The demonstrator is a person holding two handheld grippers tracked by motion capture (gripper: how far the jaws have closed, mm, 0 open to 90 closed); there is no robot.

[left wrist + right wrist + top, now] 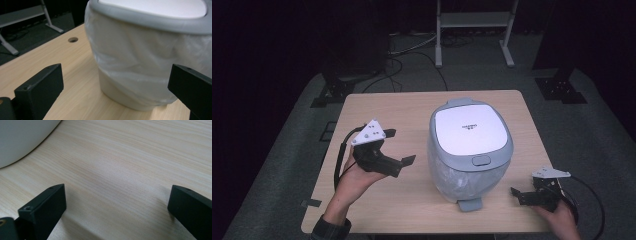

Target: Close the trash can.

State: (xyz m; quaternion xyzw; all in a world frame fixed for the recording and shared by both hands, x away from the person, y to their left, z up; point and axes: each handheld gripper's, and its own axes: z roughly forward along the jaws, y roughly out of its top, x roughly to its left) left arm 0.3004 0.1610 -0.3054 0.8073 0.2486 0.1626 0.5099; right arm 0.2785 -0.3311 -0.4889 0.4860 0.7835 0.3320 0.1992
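Pale wooden desk (pixel 377 107): both grippers, left (pixel 401 148) and right (pixel 517 195), fingers wide and empty, flank the grey-lidded, bag-lined bin (pixel 469 150); an approach, closing in next.

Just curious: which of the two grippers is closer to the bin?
Left, slightly. The left gripper hovers just left of the bin, jaws open toward its bagged side. The right gripper sits low near the table's front right corner.

Bin (pixel 469 150) on table (pixel 377 107) (between tongs).
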